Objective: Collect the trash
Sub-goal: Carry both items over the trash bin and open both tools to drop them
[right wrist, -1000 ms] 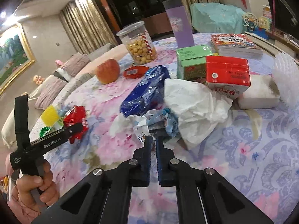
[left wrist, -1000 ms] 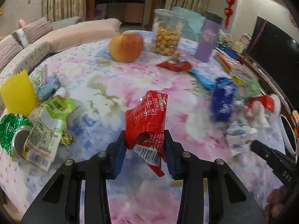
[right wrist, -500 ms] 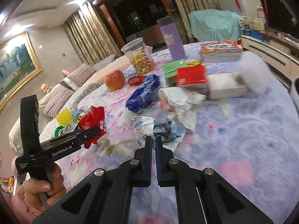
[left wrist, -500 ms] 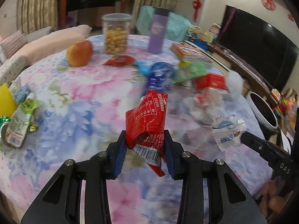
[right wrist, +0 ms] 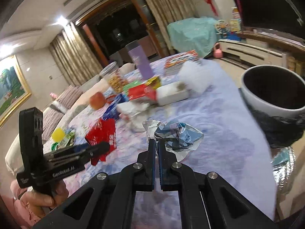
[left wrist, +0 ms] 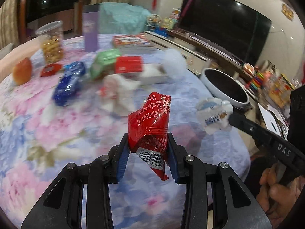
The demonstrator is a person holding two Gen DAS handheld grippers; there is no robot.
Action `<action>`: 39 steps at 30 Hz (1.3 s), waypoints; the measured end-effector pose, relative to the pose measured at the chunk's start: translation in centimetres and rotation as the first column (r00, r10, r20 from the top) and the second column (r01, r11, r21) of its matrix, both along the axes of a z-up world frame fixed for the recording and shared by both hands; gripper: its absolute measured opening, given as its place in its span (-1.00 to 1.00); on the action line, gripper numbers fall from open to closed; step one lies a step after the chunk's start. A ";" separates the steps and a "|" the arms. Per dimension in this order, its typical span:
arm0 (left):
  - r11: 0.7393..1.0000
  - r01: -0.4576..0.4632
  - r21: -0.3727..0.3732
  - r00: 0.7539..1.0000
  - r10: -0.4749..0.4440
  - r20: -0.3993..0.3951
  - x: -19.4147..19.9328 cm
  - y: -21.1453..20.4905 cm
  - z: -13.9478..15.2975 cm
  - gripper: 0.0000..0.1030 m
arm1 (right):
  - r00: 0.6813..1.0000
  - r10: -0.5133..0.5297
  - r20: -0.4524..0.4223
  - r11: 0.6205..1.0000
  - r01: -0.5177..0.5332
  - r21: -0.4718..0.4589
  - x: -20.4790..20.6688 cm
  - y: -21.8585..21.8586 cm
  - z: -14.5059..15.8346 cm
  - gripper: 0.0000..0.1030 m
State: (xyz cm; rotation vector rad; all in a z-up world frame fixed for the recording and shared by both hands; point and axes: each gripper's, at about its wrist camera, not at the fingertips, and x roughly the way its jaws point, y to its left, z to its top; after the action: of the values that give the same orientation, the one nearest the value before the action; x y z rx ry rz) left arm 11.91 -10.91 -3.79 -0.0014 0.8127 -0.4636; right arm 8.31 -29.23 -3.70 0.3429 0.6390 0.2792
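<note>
Red foil fills the left hand-held gripper (left wrist: 148, 148): its blue pads are clamped on a red snack wrapper (left wrist: 150, 122), lifted clear of the bench (left wrist: 57, 133) at lower centre of the left wrist view. The right hand-held gripper (right wrist: 156, 147) has its jaws closed almost together on the edge of a crumpled white-and-blue wrapper (right wrist: 177, 135), also held above the cloth.

Outward from both, at the right of each frame, a white bin (right wrist: 266, 103) with a dark inside stands just past the bench edge, close to the carried pieces. By my reading, two pieces are collected and nearly at the bin, though not yet dropped.

More remains: a blue packet (left wrist: 68, 84) and crumpled white paper (left wrist: 118, 87) in mid frame, and green and yellow wrappers (right wrist: 63, 139) at left of the right wrist view.
</note>
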 end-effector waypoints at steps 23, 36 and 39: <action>0.969 0.242 0.045 0.970 -0.243 0.016 2.8 -14.6 1.6 -0.30 | 0.973 -0.224 0.059 0.975 0.224 0.006 -0.4 -12.6 2.2 -0.95; 0.950 0.306 0.059 0.951 -0.307 0.017 6.8 -20.6 2.2 -0.30 | 0.966 -0.256 0.032 0.967 0.256 0.015 2.6 -17.1 2.1 -0.95; 0.945 0.321 0.060 0.947 -0.322 0.009 7.5 -21.9 2.3 -0.30 | 0.966 -0.256 0.024 0.967 0.256 0.017 3.4 -18.1 1.9 -0.95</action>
State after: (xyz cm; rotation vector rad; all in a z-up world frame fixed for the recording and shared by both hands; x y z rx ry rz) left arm 19.45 -32.78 -1.52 0.1920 0.8103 -0.7470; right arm 11.68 -47.33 -1.78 0.4303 0.5601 0.0404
